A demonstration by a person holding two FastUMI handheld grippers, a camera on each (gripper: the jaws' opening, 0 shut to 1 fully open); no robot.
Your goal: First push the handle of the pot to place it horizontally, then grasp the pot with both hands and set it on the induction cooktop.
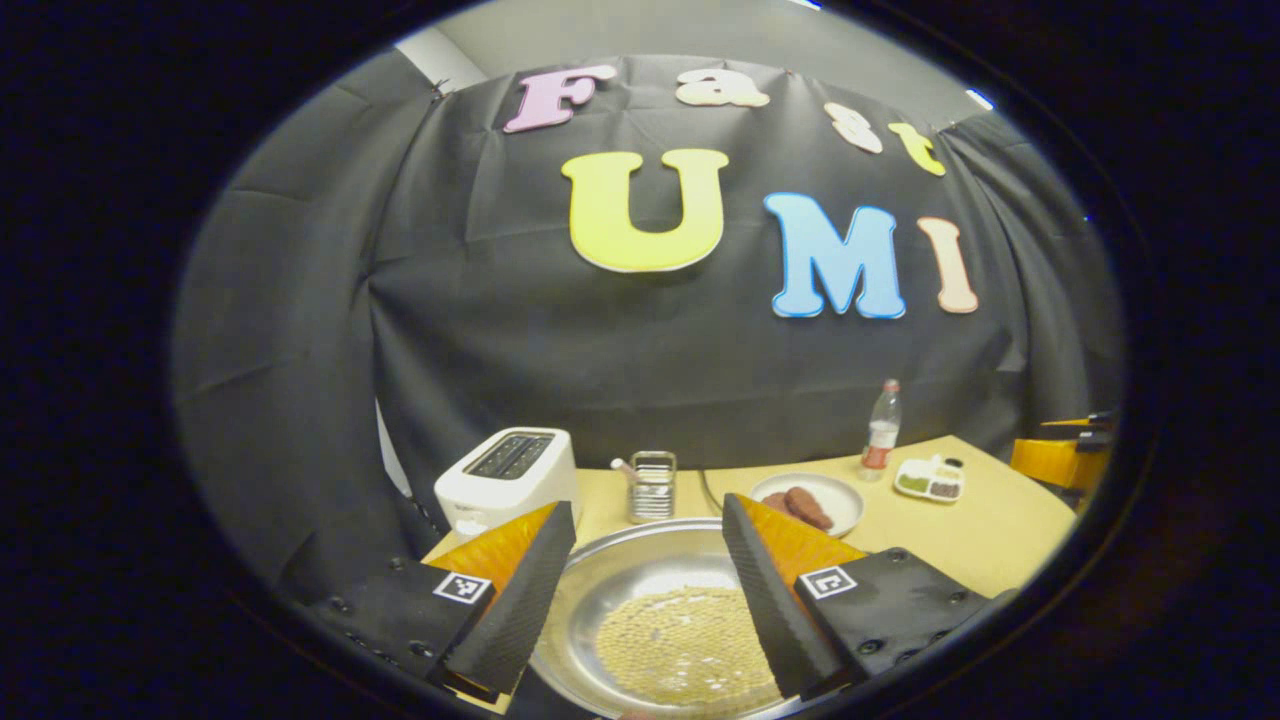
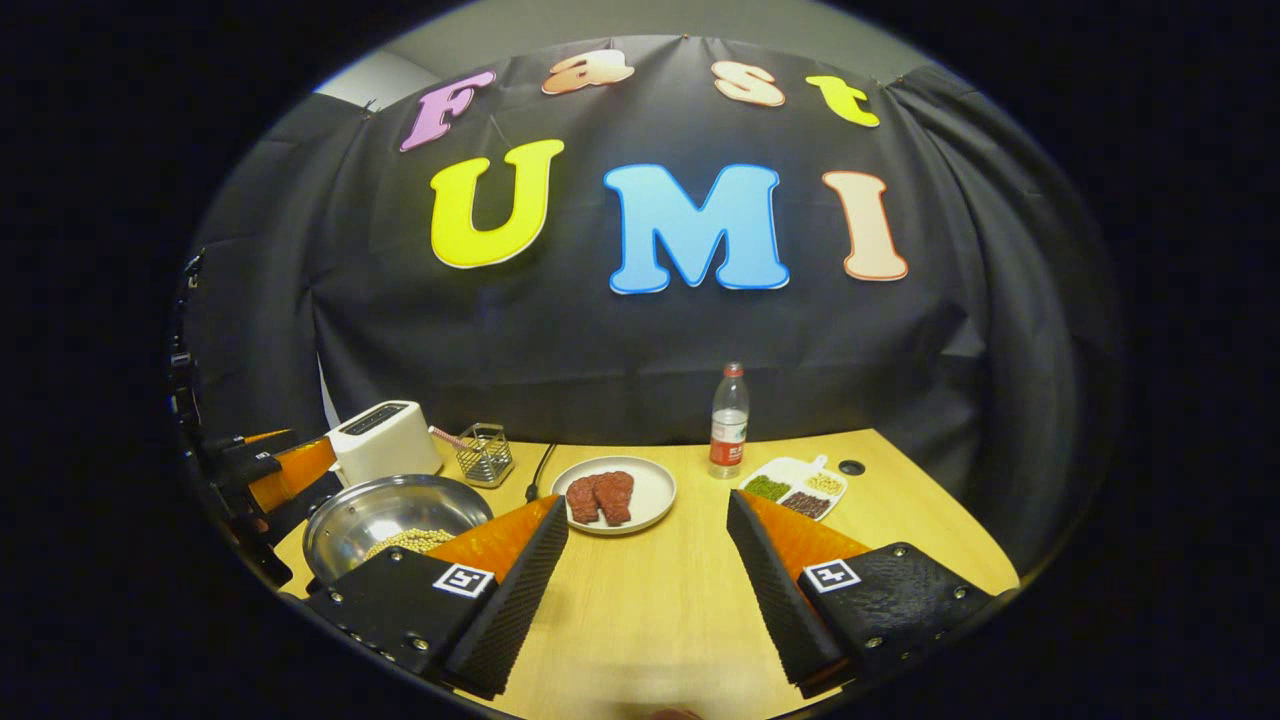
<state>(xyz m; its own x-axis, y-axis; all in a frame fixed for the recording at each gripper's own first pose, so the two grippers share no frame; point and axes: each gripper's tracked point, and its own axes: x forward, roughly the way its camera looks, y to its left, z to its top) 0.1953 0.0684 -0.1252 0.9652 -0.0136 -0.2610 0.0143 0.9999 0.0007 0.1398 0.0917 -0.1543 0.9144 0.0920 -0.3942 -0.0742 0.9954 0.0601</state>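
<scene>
A wooden table [image 2: 680, 600] stands in front of a black cloth wall. On its left part sits a shiny metal pot [image 2: 395, 515] with a layer of pale beans [image 1: 685, 645] across its bottom.

In the left gripper view, the left gripper [image 1: 648, 590] hovers right over the pot with its fingers spread wide, one toward each side of the bowl, holding nothing. Behind the pot stands a white toaster [image 1: 508, 478], and just beside the toaster is a small wire basket [image 1: 652, 486].

In the right gripper view, the right gripper [image 2: 648, 590] hangs over bare tabletop to the right of the pot, its fingers also spread wide and empty. A white plate [image 2: 650, 500] with two pieces of red meat [image 2: 601, 496] lies to the right of the pot. Farther right of the pot stand a clear bottle [image 2: 729, 421] with a red label and a divided white dish [image 2: 800, 487] of grains. The pot's handle cannot be made out in either view.
</scene>
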